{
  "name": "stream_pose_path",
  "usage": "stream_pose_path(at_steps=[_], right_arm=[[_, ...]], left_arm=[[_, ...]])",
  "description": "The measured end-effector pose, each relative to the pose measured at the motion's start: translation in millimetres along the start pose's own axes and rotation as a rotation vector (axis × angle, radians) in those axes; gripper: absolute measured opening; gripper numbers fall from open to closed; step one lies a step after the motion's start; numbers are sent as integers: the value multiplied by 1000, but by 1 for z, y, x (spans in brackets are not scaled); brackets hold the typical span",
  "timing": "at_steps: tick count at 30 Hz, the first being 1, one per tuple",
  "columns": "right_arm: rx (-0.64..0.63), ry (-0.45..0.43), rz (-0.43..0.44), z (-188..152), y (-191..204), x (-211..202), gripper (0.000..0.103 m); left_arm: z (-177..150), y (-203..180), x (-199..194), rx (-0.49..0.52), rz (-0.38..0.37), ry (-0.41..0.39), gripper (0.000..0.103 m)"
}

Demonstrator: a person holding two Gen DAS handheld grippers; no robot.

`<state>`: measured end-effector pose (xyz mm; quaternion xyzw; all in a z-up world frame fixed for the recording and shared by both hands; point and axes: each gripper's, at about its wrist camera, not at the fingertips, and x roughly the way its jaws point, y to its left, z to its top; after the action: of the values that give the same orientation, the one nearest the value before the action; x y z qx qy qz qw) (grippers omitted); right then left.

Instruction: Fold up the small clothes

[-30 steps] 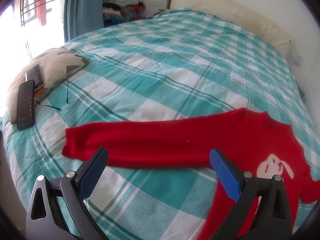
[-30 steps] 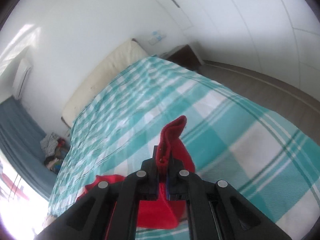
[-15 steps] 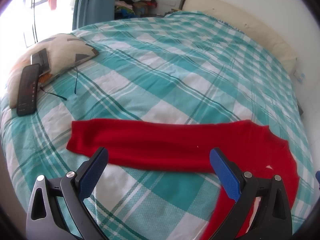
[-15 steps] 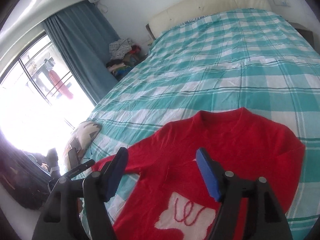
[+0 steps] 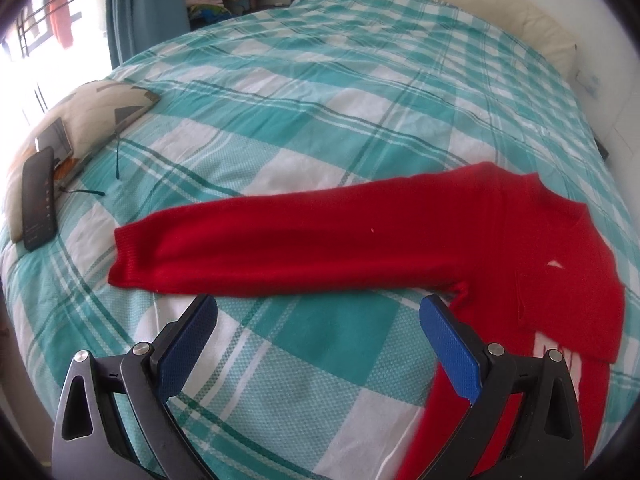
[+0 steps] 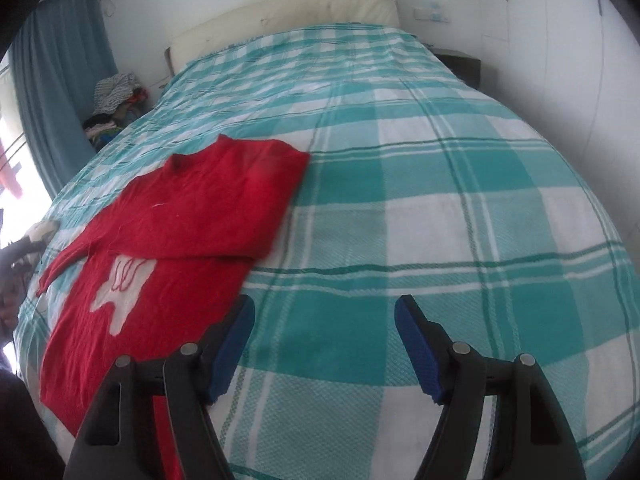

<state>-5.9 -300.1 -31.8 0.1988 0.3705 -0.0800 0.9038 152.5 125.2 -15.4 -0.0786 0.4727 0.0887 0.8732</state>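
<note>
A small red sweater (image 6: 168, 236) with a white patch lies flat on the teal checked bed (image 6: 440, 208). Its right sleeve is folded across the chest. Its left sleeve (image 5: 280, 248) stretches out flat to the left in the left wrist view. My left gripper (image 5: 316, 312) is open and empty, hovering just in front of that sleeve. My right gripper (image 6: 324, 312) is open and empty over bare bedding, to the right of the sweater.
A patterned cushion (image 5: 88, 120) with a phone (image 5: 38, 198) and a second device on it lies at the bed's left edge. A pile of clothes (image 6: 114, 92) sits by the blue curtain (image 6: 52, 92). A cream headboard (image 6: 280, 20) stands at the far end.
My right gripper let go of the right sleeve, which now lies folded over the chest, and drew back to the right. My left gripper moved slightly nearer the left sleeve.
</note>
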Motion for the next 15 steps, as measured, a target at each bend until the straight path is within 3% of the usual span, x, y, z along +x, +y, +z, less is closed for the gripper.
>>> stream_pose_path(at_steps=[4,7,15], right_arm=[[59,-119,10,15,-6,-25,76],[70,-157,37,20,-1,-33,77],[17,-166,54,16,16,-34,77]], left_arm=[[-22,-7,21,-17,-58,129,102],[-40,-13,34,7,-54,202,102],[-57,-33,41,148,33,204,102]])
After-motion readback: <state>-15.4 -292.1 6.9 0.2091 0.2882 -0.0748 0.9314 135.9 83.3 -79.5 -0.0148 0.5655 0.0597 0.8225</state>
